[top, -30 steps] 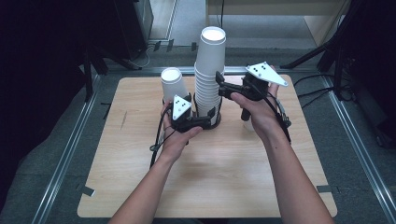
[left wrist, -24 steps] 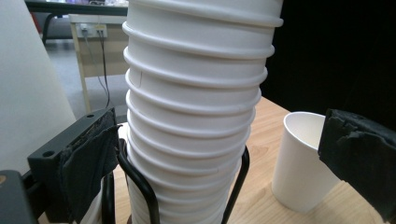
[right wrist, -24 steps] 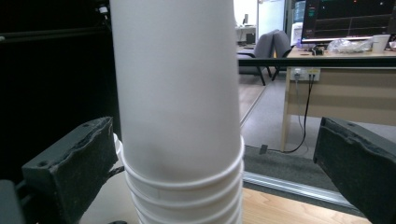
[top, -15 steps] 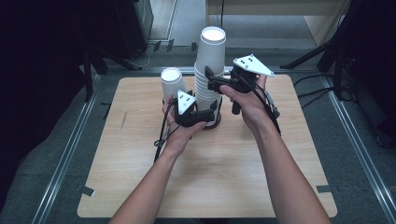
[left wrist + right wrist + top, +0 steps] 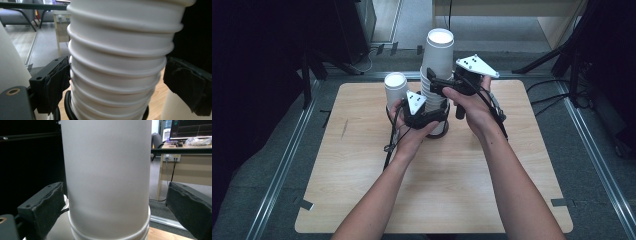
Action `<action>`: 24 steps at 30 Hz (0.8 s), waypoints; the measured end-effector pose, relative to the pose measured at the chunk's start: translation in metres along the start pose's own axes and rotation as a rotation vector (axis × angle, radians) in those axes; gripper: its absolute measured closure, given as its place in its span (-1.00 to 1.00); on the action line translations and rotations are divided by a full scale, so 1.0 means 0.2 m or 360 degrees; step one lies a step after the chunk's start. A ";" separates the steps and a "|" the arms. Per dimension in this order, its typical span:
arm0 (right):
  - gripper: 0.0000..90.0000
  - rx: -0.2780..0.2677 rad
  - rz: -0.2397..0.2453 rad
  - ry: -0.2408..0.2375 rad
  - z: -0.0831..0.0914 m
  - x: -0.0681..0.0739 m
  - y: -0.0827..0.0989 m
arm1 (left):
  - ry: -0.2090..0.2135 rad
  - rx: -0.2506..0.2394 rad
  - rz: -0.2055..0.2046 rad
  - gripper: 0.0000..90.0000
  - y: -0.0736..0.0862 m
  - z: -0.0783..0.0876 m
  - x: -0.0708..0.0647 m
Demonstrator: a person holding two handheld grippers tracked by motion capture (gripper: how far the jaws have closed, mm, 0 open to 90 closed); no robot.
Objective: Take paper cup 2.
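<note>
White paper cups are stacked upside down in a tall column (image 5: 435, 80) near the far middle of the wooden table (image 5: 362, 190), with a shorter stack (image 5: 395, 90) just beside it. The left gripper (image 5: 117, 82) is set around the ribbed rims low on the column; its jaws have just been closing, one pad touching, the other still apart. The right gripper (image 5: 110, 212) straddles the smooth top cup (image 5: 106, 177), its jaws also closing but not yet pressing. Such cups are judged light, thin and easily crushed; a gentle hold on the wall above the rim is advised.
</note>
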State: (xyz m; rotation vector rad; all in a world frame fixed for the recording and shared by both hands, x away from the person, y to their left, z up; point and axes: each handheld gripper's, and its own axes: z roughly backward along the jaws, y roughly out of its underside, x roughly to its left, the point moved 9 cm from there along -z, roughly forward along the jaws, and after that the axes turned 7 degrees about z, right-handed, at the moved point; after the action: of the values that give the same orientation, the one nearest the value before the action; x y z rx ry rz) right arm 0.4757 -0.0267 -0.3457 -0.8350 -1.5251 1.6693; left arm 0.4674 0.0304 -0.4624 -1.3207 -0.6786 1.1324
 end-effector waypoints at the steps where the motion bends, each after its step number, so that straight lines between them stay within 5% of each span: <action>1: -0.97 0.0001 -0.0005 0.0003 -0.01 0.00 0.00 | -0.0006 -0.0001 -0.0004 -0.86 0.00 0.00 0.00; 11: -1.00 0.0029 -0.0033 -0.0014 -0.10 0.02 0.01 | -0.0014 0.0007 -0.0006 -0.87 0.01 -0.01 0.00; 24: -0.78 0.0044 -0.0018 0.0044 -0.14 0.03 0.03 | -0.0007 0.0015 -0.0020 -0.82 0.01 0.00 0.01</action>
State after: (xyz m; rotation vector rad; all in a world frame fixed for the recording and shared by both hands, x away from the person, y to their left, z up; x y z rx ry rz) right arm 0.4960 -0.0061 -0.3543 -0.8301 -1.4822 1.6604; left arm 0.4678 0.0314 -0.4650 -1.3048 -0.6833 1.1273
